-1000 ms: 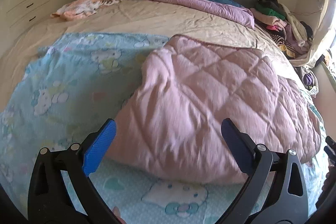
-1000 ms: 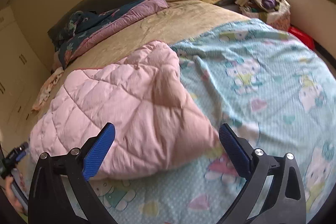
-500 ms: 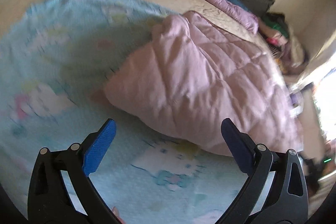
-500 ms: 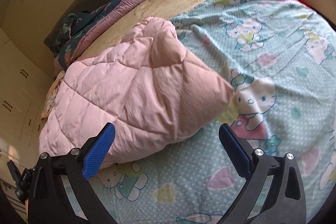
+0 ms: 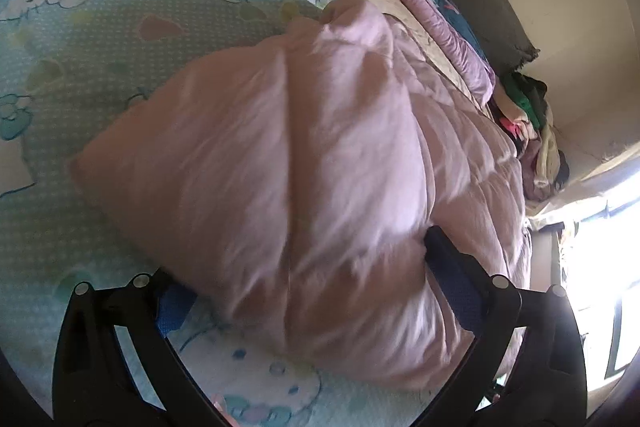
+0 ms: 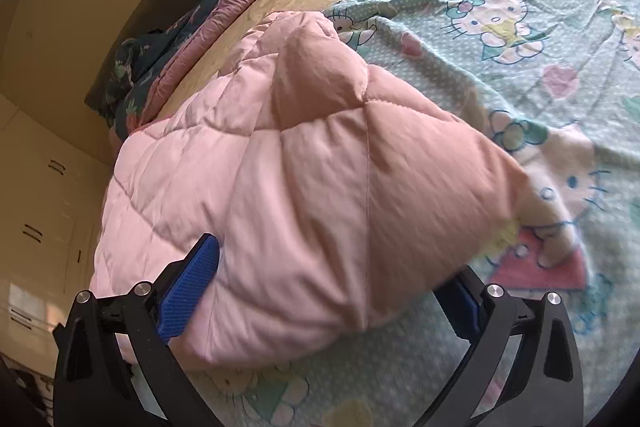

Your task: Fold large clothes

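Both grippers, left point(image 5: 308, 291) and right point(image 6: 324, 291), gape wide around the pink quilt's point(image 6: 304, 195) near bed-edge corners; puffy, light, slippery, so bite deep there.

Cream walls point(image 6: 60, 39), a dark headboard point(image 5: 486, 7), pale cupboards point(image 6: 36, 227) and a bright window point(image 5: 600, 267).

Bright sun pours in from the window point(image 5: 616, 267) on my far right and washes it out white. The pink quilt point(image 5: 320, 167) looks smeary and blurred up close. Everything bends round at the dark edges.
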Available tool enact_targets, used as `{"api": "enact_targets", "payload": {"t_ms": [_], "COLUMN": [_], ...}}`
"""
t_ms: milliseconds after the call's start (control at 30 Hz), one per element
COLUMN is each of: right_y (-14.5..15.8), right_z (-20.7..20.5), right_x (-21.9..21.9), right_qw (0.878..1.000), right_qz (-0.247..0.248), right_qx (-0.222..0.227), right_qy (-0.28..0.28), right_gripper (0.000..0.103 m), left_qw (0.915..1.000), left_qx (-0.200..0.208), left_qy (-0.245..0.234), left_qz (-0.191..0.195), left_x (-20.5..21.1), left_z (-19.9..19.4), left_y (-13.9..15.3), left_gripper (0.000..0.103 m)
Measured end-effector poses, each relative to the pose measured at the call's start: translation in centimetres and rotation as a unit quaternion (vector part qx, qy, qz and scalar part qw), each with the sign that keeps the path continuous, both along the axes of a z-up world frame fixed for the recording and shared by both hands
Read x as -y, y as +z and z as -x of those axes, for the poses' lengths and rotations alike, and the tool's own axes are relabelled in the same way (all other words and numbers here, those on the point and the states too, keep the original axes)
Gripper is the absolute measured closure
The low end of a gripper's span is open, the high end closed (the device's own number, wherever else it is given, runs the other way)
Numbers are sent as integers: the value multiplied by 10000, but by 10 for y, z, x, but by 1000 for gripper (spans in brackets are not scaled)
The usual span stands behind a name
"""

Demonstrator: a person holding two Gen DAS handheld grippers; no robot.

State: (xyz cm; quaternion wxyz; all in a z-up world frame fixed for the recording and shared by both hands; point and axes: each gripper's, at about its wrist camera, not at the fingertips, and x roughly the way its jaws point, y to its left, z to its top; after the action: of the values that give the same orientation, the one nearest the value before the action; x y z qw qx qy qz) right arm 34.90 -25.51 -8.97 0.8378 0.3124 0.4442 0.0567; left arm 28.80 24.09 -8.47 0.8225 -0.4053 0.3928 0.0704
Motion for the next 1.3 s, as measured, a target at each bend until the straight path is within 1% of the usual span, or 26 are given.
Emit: {"api": "enact_targets", "payload": {"t_ms": [100,200,267,300,367,400,467,567,633,667,733,767,833,933,1033,1300], "right_y": [-10,-15,-16,-17,-17,-16,-12,-1,7,10,18,21,27,39,49,79], "right_z": [-10,-15,-17,-16,-17,-17,-17,-16,-15,-14,-12,-10,-9,-8,-7,-2], "right_x": [-1,-2,-3,-4,-3,-3,-4,-9,-14,-16,-21,-23,-28,-35,-39,-49], "right_qw": [9998,9997,9995,9993,9986,9981,9973,9955,9938,9929,9907,9897,9880,9855,9828,9764], "right_qz": [-175,-204,-218,-236,-326,-335,-295,-112,103,186,342,413,547,703,840,1008], "right_qx": [27,155,238,287,358,422,518,697,804,852,952,987,1044,1146,1236,1450], "right_qy": [-1,23,54,82,196,286,430,633,756,806,910,946,997,1034,1088,1240], "right_gripper": [4,4,7,10,23,26,40,52,56,59,61,63,64,67,69,71], "left_qw": [9999,9996,9996,9995,9993,9992,9991,9986,9981,9979,9972,9965,9940,9909,9884,9821], "left_qx": [100,244,287,312,359,382,410,472,496,508,543,562,603,633,695,755], "left_qy": [58,90,78,73,72,68,54,14,-21,-31,-66,-110,-209,-286,-392,-588], "left_qz": [13,65,12,-19,-57,-63,-105,-247,-366,-396,-503,-614,-893,-1151,-1289,-1620], "left_x": [0,-1,0,0,1,2,2,2,6,6,9,11,19,24,29,35], "left_z": [-6,-10,-13,-14,-15,-16,-17,-16,-15,-15,-16,-15,-15,-15,-13,-16], "left_y": [-7,-14,-14,-14,-13,-13,-13,-7,-3,0,6,11,23,35,48,76], "left_gripper": [8,8,8,8,8,8,9,18,27,30,44,48,60,67,70,73]}}
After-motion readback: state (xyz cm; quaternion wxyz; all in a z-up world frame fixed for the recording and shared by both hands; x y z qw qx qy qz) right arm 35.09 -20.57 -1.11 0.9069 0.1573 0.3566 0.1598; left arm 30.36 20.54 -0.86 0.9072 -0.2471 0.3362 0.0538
